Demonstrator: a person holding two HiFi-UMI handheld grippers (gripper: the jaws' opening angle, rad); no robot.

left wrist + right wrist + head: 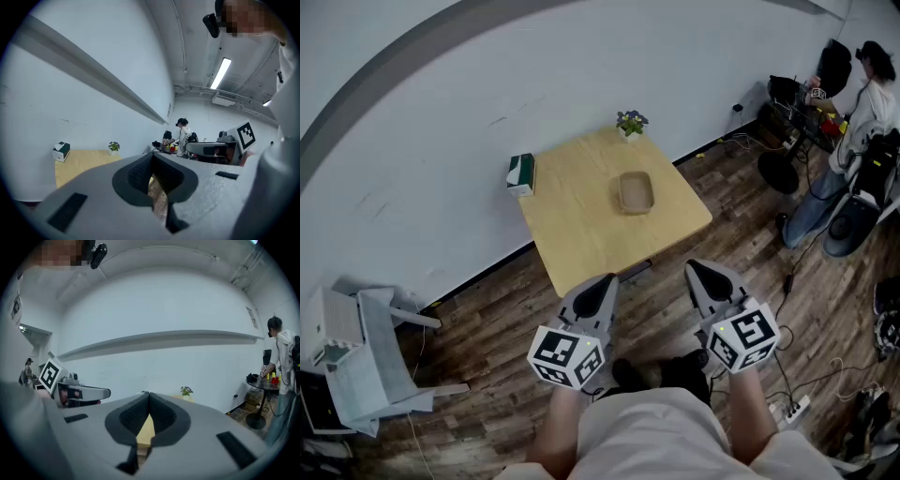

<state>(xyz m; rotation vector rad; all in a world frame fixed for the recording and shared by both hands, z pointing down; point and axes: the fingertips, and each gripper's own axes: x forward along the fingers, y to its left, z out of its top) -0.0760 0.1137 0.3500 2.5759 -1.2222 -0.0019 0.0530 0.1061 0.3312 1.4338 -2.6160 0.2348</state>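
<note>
Green-and-white tissue box (pixel 520 173) sits on the far-left corner of the table (pixel 581 239), which has a light wood, square, smooth top.

Left gripper (pixel 602 286): grey, jaws clenched tip to tip in the left gripper view (pixel 151 158), ribbed black pads (pixel 138 176) with nothing between them. It hangs over dark plank floor (pixel 487 309), just short of the table's near edge.

Tray (pixel 636 192) is at table centre, far of both grippers and between their lines, well apart from each. It's tan, shallow, a rounded rectangle; its inside shows only its own tan base.

Small white pot (pixel 630 132) stands on the far corner with a leafy plant with bluish flowers in it.

Right gripper (pixel 703 272): same build, jaws also pressed shut on nothing in the right gripper view (pixel 147 394). It is near the table's near-right corner, not touching it.

Far right: a person (pixel 862 103) stands at a cluttered stand.
</note>
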